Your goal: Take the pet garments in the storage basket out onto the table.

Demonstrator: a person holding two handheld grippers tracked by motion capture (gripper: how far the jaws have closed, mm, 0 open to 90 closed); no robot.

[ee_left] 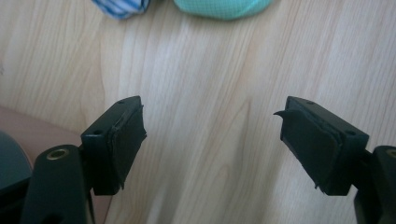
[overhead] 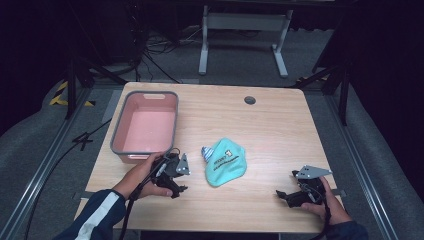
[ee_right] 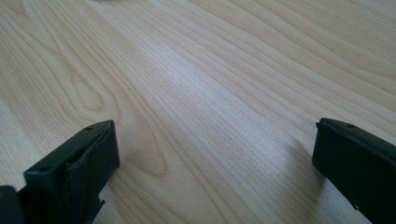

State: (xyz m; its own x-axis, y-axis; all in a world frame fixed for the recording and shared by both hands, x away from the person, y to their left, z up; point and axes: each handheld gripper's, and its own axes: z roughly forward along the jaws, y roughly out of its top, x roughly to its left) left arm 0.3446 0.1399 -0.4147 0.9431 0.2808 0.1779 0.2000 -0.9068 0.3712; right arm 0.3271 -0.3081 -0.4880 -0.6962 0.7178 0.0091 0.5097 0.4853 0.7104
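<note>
Grippers apart, nothing held.
Your left gripper (overhead: 181, 181) and right gripper (overhead: 283, 195) both gape wide over bare table (overhead: 280, 125); teal cloth (overhead: 226, 162) lies between them, pink basin (overhead: 145, 127) far-left.

Teal cloth (overhead: 226, 162) crumpled mid-table, striped cloth (overhead: 206, 153) touching its left edge.

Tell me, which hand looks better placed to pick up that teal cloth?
Probably the left. The left gripper sits close beside the teal cloth, jaws open, and the cloth's edge shows just ahead of it. The right gripper is open too, but farther away, facing bare table.
</note>
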